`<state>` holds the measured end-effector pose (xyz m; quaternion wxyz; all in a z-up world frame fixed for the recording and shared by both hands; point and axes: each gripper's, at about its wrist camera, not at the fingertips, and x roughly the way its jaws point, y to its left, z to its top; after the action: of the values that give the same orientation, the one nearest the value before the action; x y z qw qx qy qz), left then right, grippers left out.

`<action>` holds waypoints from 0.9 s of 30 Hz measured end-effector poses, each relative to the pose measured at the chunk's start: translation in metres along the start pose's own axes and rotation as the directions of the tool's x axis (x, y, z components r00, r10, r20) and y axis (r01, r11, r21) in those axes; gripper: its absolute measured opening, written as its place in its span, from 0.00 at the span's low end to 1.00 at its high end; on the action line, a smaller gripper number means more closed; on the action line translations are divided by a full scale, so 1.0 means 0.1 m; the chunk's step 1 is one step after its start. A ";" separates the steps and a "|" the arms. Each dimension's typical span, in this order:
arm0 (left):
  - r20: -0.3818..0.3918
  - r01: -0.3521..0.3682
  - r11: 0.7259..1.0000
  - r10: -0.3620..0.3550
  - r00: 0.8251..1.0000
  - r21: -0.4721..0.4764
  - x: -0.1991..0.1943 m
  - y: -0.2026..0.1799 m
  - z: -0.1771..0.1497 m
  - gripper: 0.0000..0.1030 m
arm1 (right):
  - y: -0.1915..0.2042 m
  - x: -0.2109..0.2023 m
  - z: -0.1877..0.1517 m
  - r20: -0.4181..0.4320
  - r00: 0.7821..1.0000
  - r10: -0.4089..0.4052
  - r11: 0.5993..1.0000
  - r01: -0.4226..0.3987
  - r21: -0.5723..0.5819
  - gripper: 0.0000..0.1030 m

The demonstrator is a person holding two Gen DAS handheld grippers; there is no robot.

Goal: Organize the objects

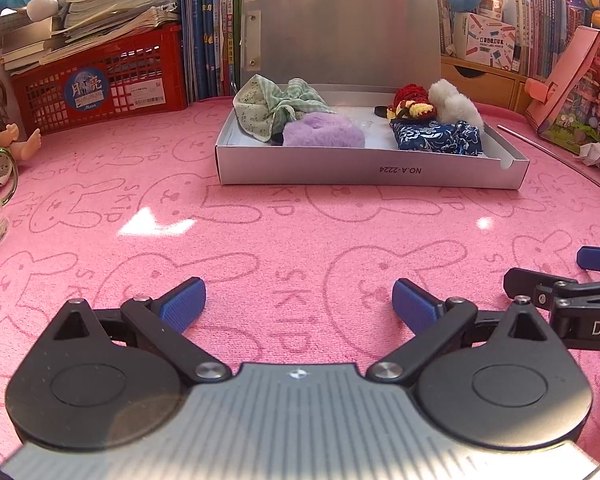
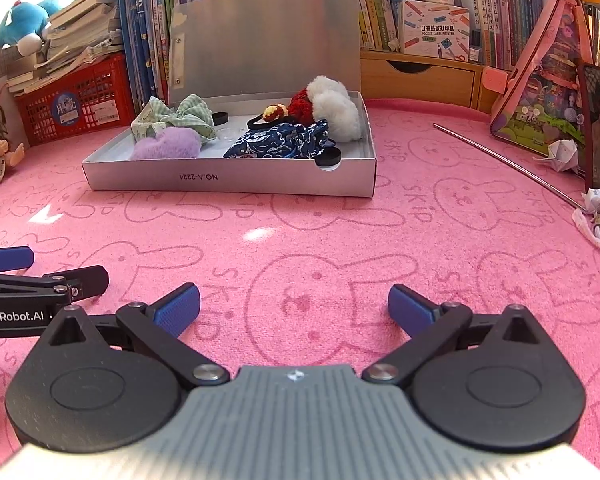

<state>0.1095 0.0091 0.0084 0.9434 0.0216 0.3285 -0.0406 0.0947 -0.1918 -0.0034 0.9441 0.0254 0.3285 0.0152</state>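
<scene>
One silver box (image 1: 370, 171) is sitting on the pink rabbit-print mat (image 1: 300, 240), its lid standing upright behind it, and every place below is given from this box. Inside it, six soft items are lying: one green checked scrunchie (image 1: 278, 106) at its left rear, one purple fluffy scrunchie (image 1: 323, 131) at its left front, one blue patterned scrunchie (image 1: 438, 138) at its right front, one white fluffy scrunchie (image 1: 456, 105) at its right rear, one red crocheted piece (image 1: 410, 94) just left of the white one, and one yellow crocheted piece (image 1: 418, 110) touching the red. Two grippers are hovering in front of the box, well apart from it: the left gripper (image 1: 298, 304) is spread wide with nothing between its blue pads, and the right gripper (image 2: 294, 310) is likewise spread wide and carrying nothing. The right wrist view is showing two black rings that the left view is not making clear: one black ring (image 2: 327, 157) at the box's notched front-right corner and a second black ring (image 2: 220, 119) near its rear centre. One metal rod (image 2: 508, 162) is lying right of the box. One red crate (image 1: 100, 88) is standing left of it.
</scene>
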 end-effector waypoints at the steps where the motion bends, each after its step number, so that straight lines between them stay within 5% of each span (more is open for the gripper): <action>1: -0.001 0.000 1.000 0.000 1.000 -0.001 0.00 0.00 0.00 0.99 | 0.00 0.00 0.00 -0.001 1.000 -0.001 1.000 0.001 -0.001 1.00; 27: -0.007 -0.003 1.000 0.003 1.000 -0.008 0.02 0.01 -0.01 1.00 | 0.05 0.03 -0.01 -0.013 1.000 -0.021 0.999 0.020 -0.028 1.00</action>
<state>0.1105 0.0105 0.0070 0.9424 0.0184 0.3317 -0.0376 0.0966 -0.1867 -0.0054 0.9423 0.0089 0.3345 0.0101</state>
